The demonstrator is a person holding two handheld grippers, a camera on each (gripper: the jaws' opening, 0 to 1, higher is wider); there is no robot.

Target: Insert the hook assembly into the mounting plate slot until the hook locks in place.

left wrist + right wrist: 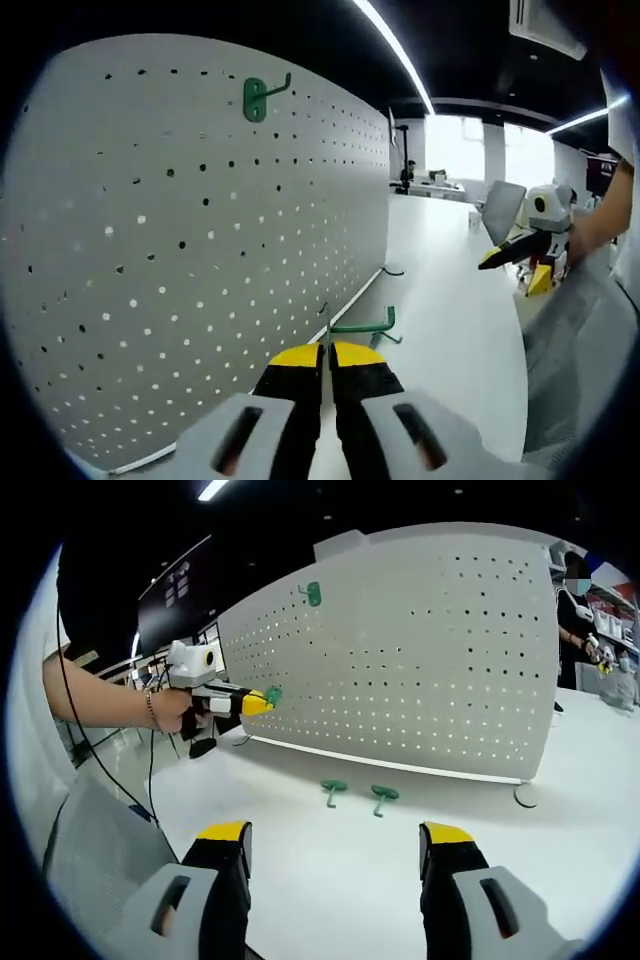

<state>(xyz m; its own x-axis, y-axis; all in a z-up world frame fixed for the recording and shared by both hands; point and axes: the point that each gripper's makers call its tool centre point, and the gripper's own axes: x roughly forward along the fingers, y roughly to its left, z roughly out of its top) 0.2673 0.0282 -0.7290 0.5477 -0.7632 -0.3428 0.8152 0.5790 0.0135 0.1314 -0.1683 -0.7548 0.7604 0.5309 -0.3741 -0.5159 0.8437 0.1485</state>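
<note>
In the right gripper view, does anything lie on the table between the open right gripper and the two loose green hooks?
No. In the right gripper view, bare white table separates the right gripper from the two green hooks.

left gripper view close along the pegboard (200, 250), right gripper view facing it farther back, both sharing it

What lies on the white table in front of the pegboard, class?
In the right gripper view, two loose green hooks lie on the table below the pegboard. The left claw, shut on another green hook, covers most of it.
</note>
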